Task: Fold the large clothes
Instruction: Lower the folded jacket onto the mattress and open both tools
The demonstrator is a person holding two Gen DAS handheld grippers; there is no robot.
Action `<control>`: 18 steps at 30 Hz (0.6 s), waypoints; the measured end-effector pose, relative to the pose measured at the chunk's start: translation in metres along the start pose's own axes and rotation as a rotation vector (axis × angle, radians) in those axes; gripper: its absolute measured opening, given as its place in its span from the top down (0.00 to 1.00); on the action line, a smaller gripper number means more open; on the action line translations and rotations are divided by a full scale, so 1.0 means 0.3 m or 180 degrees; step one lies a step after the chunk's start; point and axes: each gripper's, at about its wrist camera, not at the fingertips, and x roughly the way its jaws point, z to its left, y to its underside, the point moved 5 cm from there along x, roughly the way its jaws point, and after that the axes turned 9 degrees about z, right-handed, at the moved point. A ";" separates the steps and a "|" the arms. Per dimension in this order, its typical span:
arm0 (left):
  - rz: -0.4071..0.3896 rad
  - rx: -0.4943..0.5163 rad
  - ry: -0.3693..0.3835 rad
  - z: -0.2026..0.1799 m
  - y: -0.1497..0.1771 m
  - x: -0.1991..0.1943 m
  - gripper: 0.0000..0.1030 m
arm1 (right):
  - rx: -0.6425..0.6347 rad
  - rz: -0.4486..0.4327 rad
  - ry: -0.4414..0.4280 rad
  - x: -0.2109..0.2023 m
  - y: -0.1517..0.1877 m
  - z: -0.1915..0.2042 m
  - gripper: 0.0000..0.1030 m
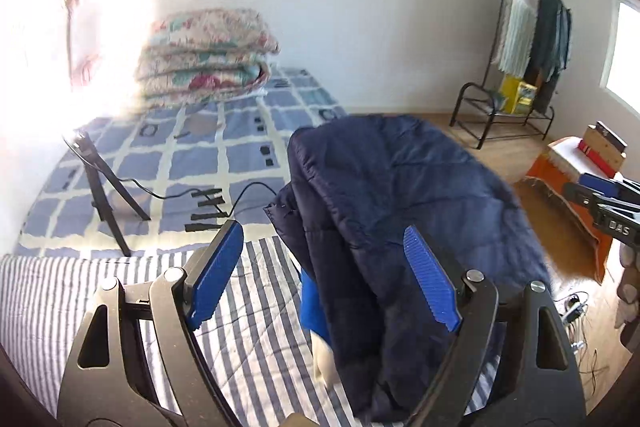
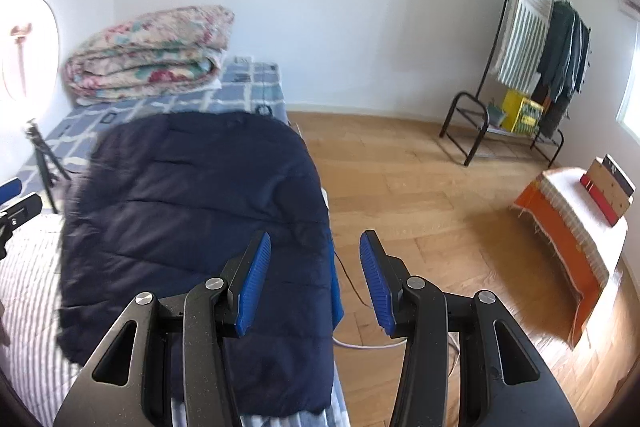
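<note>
Navy and quilted, the padded jacket [image 2: 192, 227] lies folded on the bed [image 1: 60, 307], over its striped sheet and at the bed's floor-side edge; a bright blue lining shows along its rim. We see the left gripper [image 1: 324, 275] with its jaws spread wide above the bed, the jacket's thick fold rising between them but pressed by neither pad. The right gripper [image 2: 314, 281] stands moderately open and holds nothing, its left finger over the jacket, its right over the wooden floor beside the bed. Farther up the bed, a flowered quilt [image 1: 208, 55] sits folded, and a small tripod [image 1: 104, 195] stands on the checked cover.
</note>
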 end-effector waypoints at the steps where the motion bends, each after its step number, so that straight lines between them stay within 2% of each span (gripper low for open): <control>1: -0.0058 0.0028 0.0045 -0.009 0.003 -0.068 0.17 | -0.0009 -0.0009 -0.0004 -0.035 -0.001 0.011 0.56; 7: -0.0302 0.0138 0.0139 -0.049 0.020 -0.393 0.17 | 0.0005 -0.0189 -0.0049 -0.282 0.007 0.050 0.56; 9: -0.0375 0.0149 0.0147 -0.057 0.038 -0.490 0.17 | 0.0044 -0.0265 -0.0140 -0.361 0.015 0.059 0.56; 14: -0.0502 0.0303 0.0164 -0.104 0.126 -0.757 0.17 | 0.0046 -0.0390 -0.0177 -0.574 0.083 0.092 0.55; 16: -0.0538 0.0354 0.0146 -0.115 0.169 -0.845 0.17 | 0.0033 -0.0453 -0.0183 -0.662 0.124 0.106 0.49; 18: -0.0540 0.0379 0.0181 -0.126 0.227 -0.942 0.17 | -0.0016 -0.0468 -0.0179 -0.719 0.158 0.118 0.49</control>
